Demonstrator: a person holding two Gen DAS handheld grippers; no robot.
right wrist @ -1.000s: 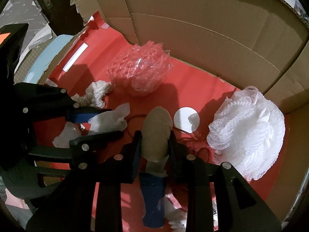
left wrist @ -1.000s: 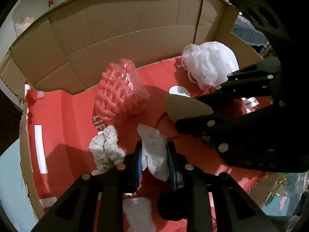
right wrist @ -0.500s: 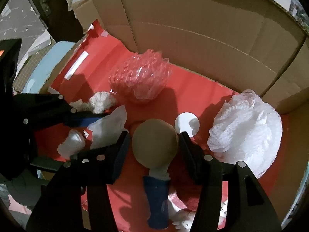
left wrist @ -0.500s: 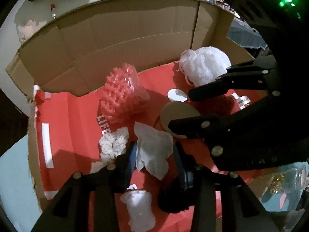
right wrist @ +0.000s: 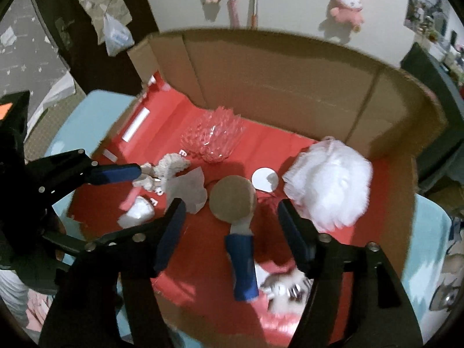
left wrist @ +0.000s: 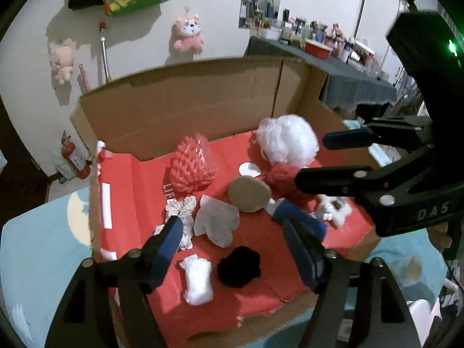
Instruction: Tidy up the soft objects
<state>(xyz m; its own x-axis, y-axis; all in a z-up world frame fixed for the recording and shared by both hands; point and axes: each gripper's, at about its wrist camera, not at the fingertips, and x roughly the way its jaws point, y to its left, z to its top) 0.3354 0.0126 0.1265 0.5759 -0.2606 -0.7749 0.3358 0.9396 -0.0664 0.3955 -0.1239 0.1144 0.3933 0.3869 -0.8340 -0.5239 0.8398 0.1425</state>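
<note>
Both grippers have just been opening and hold nothing: the left gripper (left wrist: 232,242) hangs over the white cloth (left wrist: 217,221), the right gripper (right wrist: 232,229) over the round brush (right wrist: 233,198) in the box (left wrist: 185,110), handle pointing back at it

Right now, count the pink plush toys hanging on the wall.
2: one pink plush above the box, another further left. More may hang out of view.

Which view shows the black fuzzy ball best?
Left wrist. The black fuzzy ball lies unobstructed on the red box floor, just ahead of the open left gripper. The right wrist view doesn't show it; the gripper bodies fill that part of the frame.
</note>
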